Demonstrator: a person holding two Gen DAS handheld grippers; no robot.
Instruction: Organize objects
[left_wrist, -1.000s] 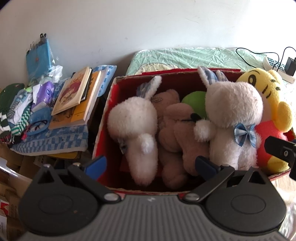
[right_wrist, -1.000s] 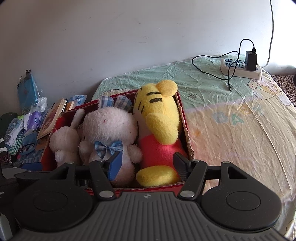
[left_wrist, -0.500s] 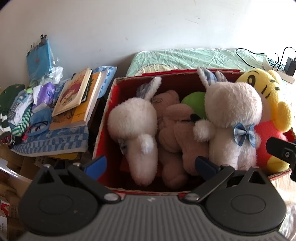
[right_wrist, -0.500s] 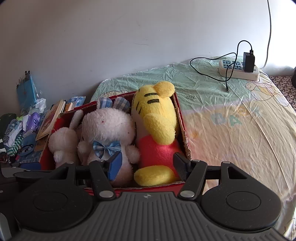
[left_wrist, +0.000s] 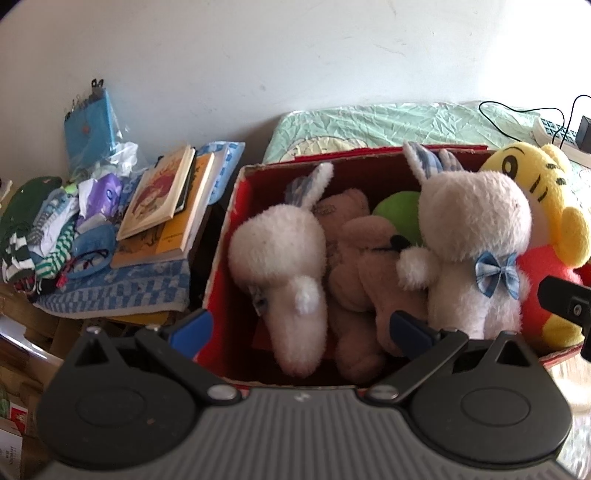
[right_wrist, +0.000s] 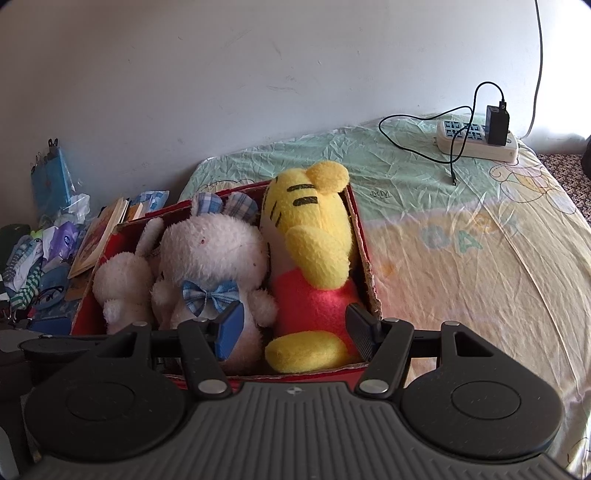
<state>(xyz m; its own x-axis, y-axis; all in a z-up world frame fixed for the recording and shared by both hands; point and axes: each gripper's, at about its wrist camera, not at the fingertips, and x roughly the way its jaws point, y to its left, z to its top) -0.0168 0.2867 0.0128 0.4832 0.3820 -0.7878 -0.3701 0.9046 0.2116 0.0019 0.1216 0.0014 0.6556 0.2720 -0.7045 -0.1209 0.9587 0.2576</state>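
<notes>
The red box on the bed holds every plush toy; the yellow tiger stands against its right wall. Left gripper and right gripper hover spread wide, holding nothing. Risk: a snagged tiger could tip the crowded box. Against the earlier frames, nothing has shifted.

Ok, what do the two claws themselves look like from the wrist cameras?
Both look alike: a grey ribbed body, two round black housings with silver pivot screws, and black link arms running out to the fingers. The left claw has blue pads on both fingers; on the right claw, one blue pad shows and the other finger looks black. No sleeves or hands visible.
</notes>
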